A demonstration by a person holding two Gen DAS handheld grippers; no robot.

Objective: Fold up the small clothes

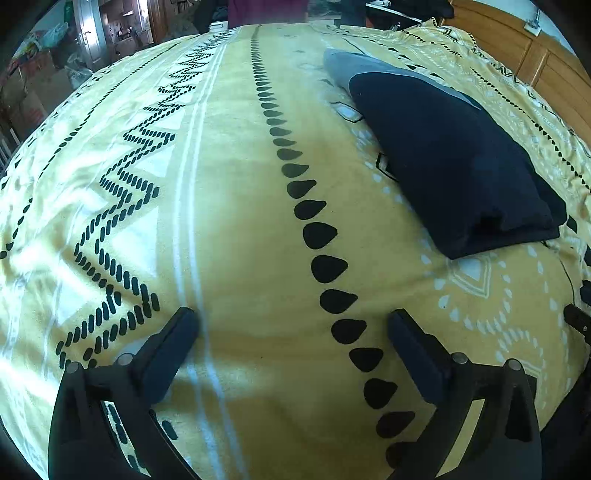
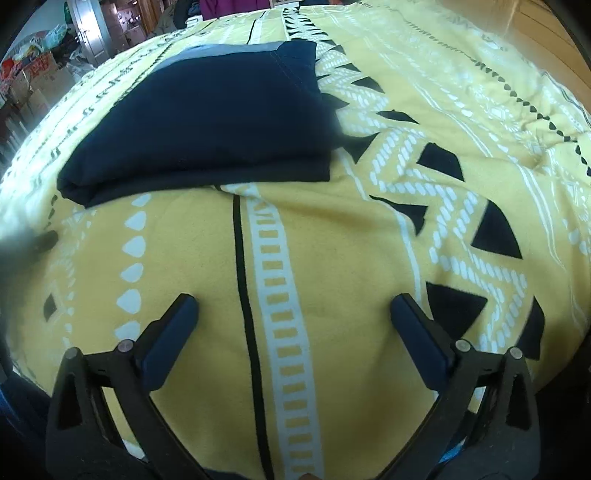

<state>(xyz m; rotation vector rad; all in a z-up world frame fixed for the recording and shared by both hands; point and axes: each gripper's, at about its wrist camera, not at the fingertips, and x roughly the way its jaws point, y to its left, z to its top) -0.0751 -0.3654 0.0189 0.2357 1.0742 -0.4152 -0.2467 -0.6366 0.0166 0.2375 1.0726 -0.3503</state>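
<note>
Lying folded on the bed, the dark navy garment (image 2: 207, 122) makes a thick, neat packet with several layers showing at its near edge. Under its far end you see a grey piece of cloth (image 2: 218, 50) that sticks out a little; I cannot tell whether it is part of the same garment or a second one. In the left wrist view the garment (image 1: 454, 162) sits to the right and ahead of your gripper, and in the right wrist view it sits to the left and ahead, so it lies between your two hands, a bit further up the bed.

Your left gripper (image 1: 293, 325) has its jaws wide apart and holds nothing; it is low over the yellow bedspread (image 1: 236, 221), near a row of black drop shapes. Your right gripper (image 2: 293, 312) is also spread wide with nothing between the jaws, over a black line and a white ladder band of the same bedspread (image 2: 332, 258). Neither gripper touches the garment.

Along the right side of the bed you see a wooden headboard (image 1: 535, 51). Beyond the far edge of the bed the room is cluttered, with a white door (image 1: 90, 33) at the left and cardboard boxes (image 2: 40, 70) near it.
</note>
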